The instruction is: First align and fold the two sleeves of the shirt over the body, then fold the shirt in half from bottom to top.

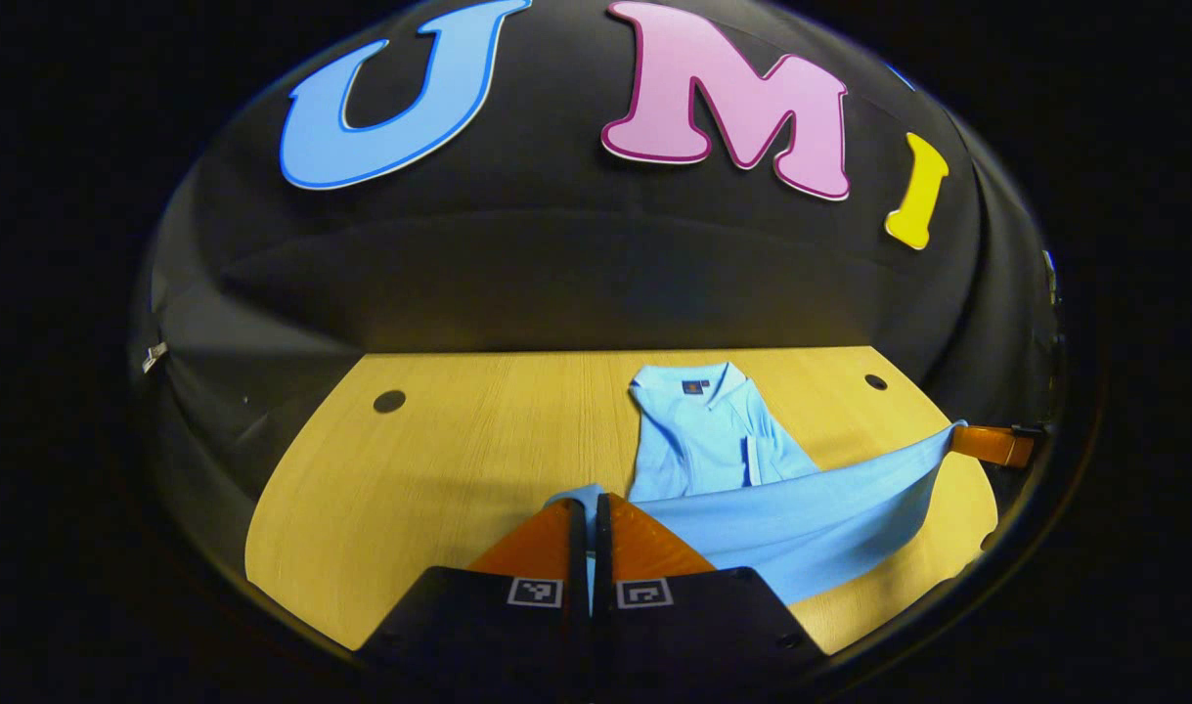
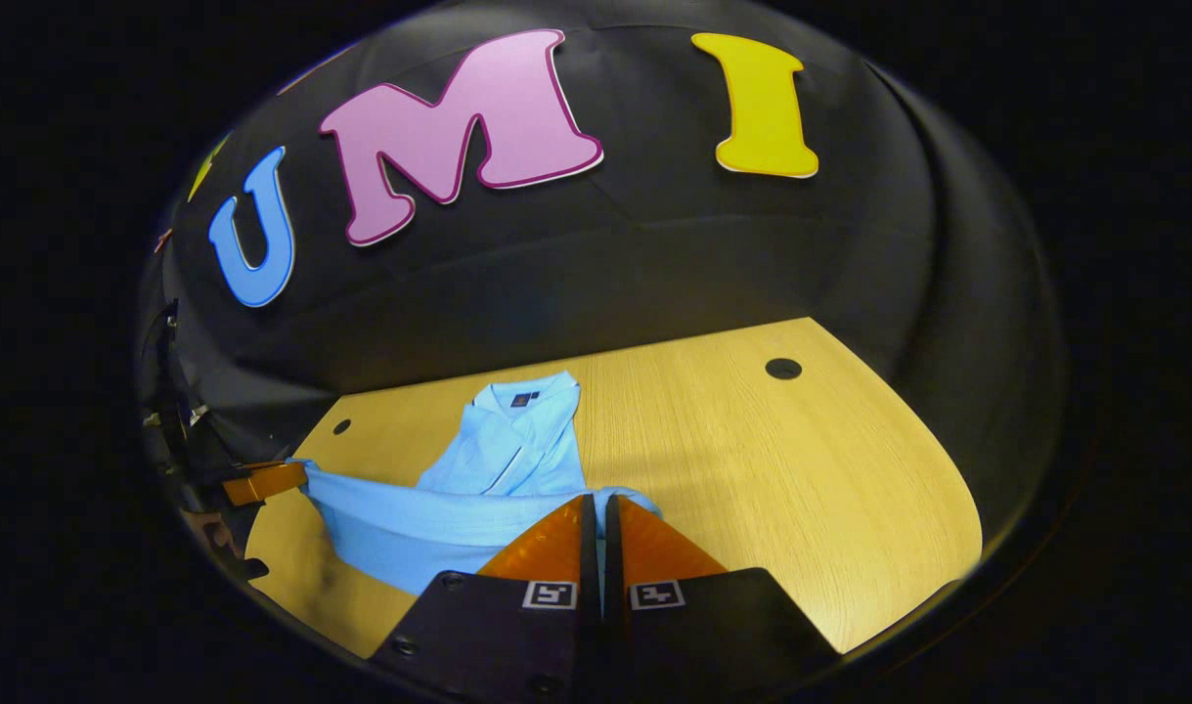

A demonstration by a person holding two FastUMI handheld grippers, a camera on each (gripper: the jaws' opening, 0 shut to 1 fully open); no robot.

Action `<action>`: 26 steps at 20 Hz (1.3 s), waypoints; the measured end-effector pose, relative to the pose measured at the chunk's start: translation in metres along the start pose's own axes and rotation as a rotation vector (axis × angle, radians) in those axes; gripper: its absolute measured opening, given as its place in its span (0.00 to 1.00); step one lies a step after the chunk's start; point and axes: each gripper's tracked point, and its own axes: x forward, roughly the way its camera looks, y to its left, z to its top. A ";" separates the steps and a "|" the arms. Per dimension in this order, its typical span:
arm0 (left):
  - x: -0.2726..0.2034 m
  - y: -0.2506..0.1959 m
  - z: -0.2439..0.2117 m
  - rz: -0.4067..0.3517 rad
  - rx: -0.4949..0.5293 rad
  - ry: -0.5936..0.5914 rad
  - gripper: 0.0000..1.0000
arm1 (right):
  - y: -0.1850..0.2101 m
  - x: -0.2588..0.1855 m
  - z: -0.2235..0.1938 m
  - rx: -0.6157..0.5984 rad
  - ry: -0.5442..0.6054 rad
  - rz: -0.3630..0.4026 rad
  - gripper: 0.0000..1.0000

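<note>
hem of the light-blue polo shirt lifted off the wooden table — collar end lying flat at the far side, sleeves already folded in. left gripper pinched closed on one bottom corner, right gripper on the other. best carried level and taut toward the collar — corners kept even.

**Bare wood and dark cloth**

Ahead of the fingers we see a light wooden table, with round dark holes near its far corners. Beyond its far edge hangs the booth's black cloth wall.
</note>
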 end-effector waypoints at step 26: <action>0.261 0.030 0.065 0.189 -0.010 -0.194 0.06 | -0.018 0.298 0.056 0.002 -0.081 -0.025 0.05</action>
